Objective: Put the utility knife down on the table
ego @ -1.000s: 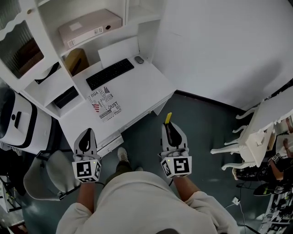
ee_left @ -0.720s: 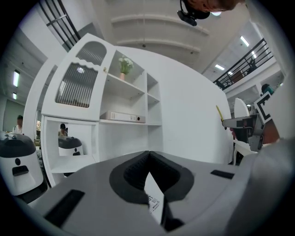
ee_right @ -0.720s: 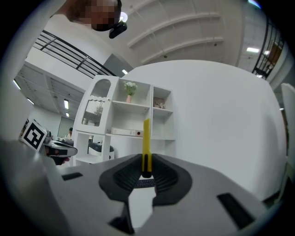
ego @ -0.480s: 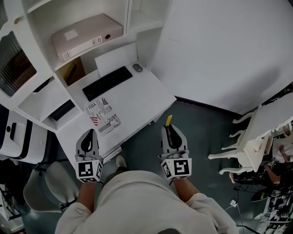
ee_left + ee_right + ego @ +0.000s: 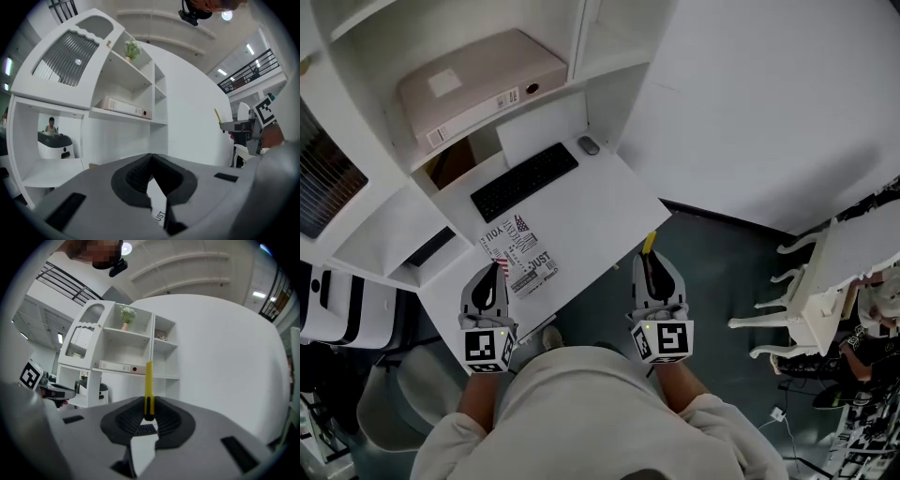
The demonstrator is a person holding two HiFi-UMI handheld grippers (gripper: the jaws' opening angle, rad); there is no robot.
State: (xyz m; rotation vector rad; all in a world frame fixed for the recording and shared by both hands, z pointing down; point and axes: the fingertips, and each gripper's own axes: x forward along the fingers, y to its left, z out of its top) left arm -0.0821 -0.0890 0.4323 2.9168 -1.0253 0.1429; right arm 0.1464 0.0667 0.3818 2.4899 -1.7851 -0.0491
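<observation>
- Two grippers are out in front of the person, both facing a white worktop.
- Right gripper: jaws clamped on a yellow utility knife, which pokes straight out past the tips.
- The knife is up in the air, not on the worktop. From above it shows just off the front edge, against the dark floor.
- Left gripper: jaws pressed together at the tips with nothing between them, over the edge of a printed sheet.
- A black keyboard and a small mouse sit further back.
</observation>
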